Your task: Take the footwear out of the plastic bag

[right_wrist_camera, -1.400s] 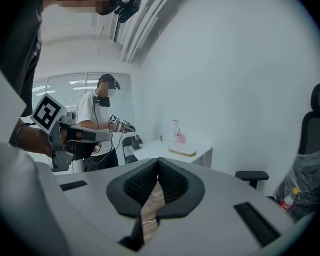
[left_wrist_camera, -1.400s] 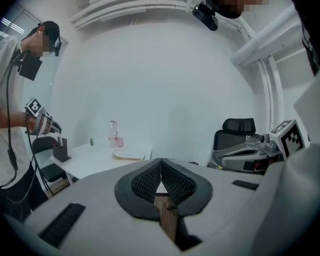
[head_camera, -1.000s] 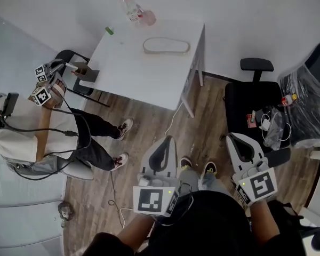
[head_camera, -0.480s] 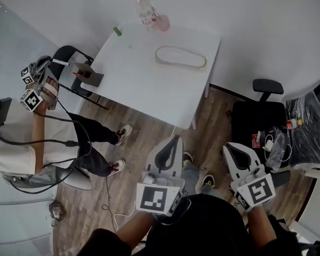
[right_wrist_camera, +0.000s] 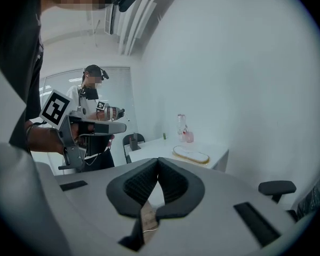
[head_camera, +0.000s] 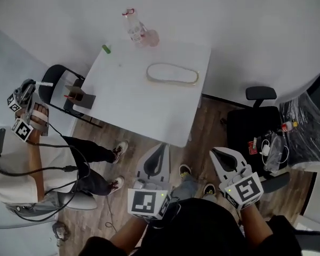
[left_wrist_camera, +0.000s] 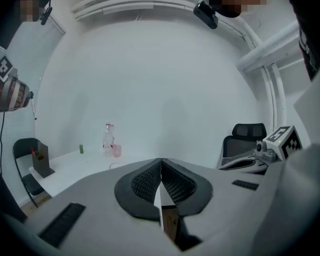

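1. The grey left hand-held gripper [head_camera: 161,148] is closed, with its jaws pressed together and nothing between them. It is held well apart from the white rectangular counter [head_camera: 128,95].
2. The pale, flat, oval footwear with a tan edge [head_camera: 172,74] lies on the far part of the counter, near a clear plastic bottle [head_camera: 133,26]. I cannot tell if a plastic bag is around it.
3. The grey right hand-held gripper [head_camera: 216,153] is also closed and empty.
4. I judge the task not yet begun. Coming to the counter, holding the bag and pulling out the footwear are all left.
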